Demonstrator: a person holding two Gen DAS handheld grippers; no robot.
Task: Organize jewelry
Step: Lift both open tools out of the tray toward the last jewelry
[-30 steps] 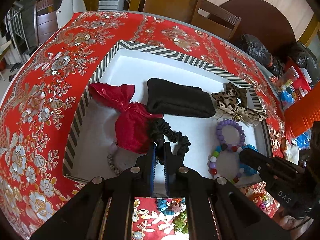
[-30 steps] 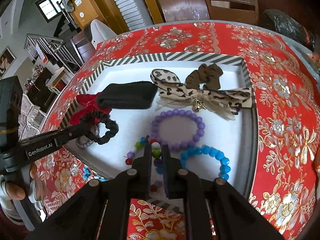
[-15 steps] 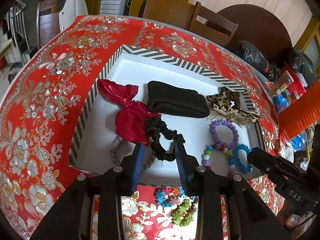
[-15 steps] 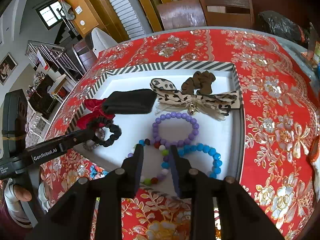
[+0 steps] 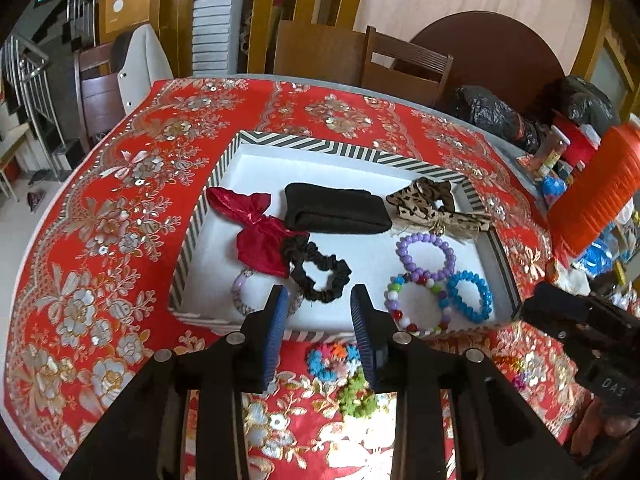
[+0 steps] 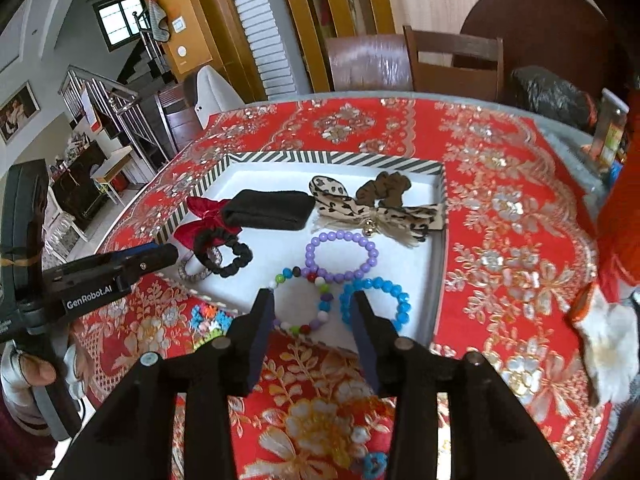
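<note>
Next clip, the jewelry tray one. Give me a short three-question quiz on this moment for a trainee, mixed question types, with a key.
1. True or false: the black scrunchie lies inside the striped tray.
2. Which bracelet lies nearest the tray's right wall in the left wrist view? A) the purple bracelet B) the blue bracelet C) the multicolour bracelet
3. Fill in: the left claw holds ____.

Key: 1 true. 2 B. 3 nothing; its jaws stand apart above the tray's near edge. The right claw is also empty, its jaws opening.
</note>
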